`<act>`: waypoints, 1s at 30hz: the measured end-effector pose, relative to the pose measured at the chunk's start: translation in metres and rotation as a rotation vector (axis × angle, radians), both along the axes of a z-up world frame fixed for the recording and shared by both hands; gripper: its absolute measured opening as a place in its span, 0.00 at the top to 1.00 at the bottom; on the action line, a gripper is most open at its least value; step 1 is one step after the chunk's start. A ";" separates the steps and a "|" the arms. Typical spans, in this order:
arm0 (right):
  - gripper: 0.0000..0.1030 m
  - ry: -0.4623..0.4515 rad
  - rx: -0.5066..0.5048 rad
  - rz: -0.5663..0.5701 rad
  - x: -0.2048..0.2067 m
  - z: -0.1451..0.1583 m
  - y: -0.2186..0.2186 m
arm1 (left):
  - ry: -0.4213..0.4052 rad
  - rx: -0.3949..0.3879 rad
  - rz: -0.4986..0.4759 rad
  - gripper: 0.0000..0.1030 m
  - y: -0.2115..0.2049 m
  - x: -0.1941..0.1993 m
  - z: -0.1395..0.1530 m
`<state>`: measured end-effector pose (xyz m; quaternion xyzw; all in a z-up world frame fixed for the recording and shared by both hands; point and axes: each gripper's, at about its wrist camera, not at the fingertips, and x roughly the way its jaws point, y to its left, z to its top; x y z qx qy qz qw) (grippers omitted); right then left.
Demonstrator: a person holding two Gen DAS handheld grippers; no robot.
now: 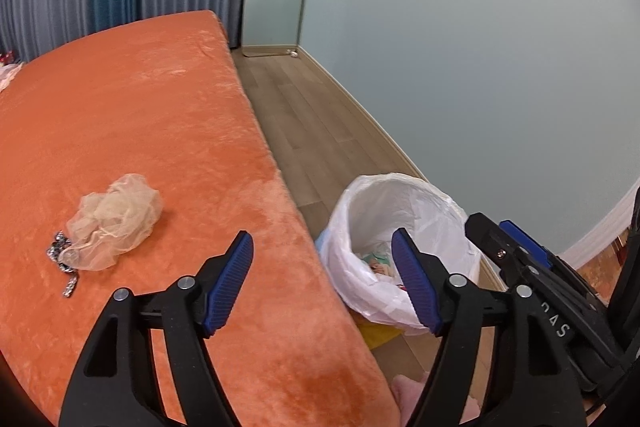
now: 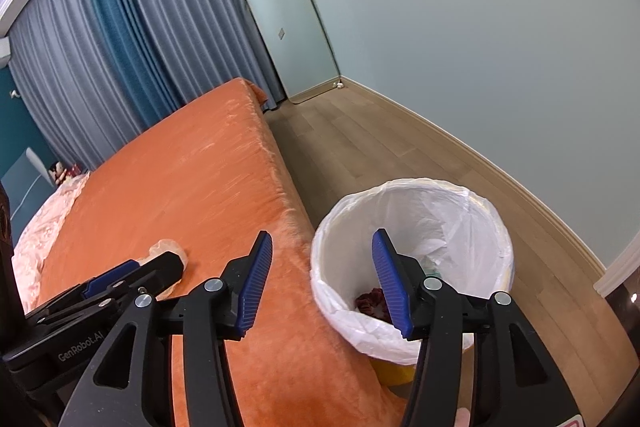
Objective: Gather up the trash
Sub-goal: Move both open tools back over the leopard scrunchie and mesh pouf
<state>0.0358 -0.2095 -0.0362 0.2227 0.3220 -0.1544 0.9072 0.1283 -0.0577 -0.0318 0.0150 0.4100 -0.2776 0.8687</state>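
Both black grippers with ribbed blue pads, left gripper (image 1: 322,281) and right gripper (image 2: 322,285), gape wide and empty, while the white-lined bin (image 2: 412,187) on the wooden floor already holds scraps, leaving the crumpled beige mesh netting (image 1: 116,221) and silvery foil wrapper (image 1: 64,261) on the orange plush bed (image 1: 140,115) uncollected.

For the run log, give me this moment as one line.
left gripper: open, empty | right gripper: open, empty | mesh wad, foil wrapper: on bed | bin: partly filled
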 end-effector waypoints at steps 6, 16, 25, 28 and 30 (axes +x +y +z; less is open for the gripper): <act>0.45 0.005 -0.038 0.044 0.013 0.004 0.029 | 0.032 -0.007 0.064 0.25 0.038 0.013 -0.007; 0.45 0.040 -0.098 0.160 0.047 0.004 0.089 | 0.055 -0.007 0.207 0.24 0.114 0.038 -0.021; 0.37 0.085 -0.142 0.244 0.089 -0.009 0.144 | 0.061 0.030 0.350 0.24 0.181 0.066 -0.042; 0.36 0.110 -0.111 0.273 0.106 -0.020 0.158 | 0.080 0.044 0.408 0.24 0.205 0.079 -0.055; 0.36 0.128 -0.078 0.293 0.121 -0.031 0.168 | 0.089 0.064 0.440 0.24 0.220 0.087 -0.065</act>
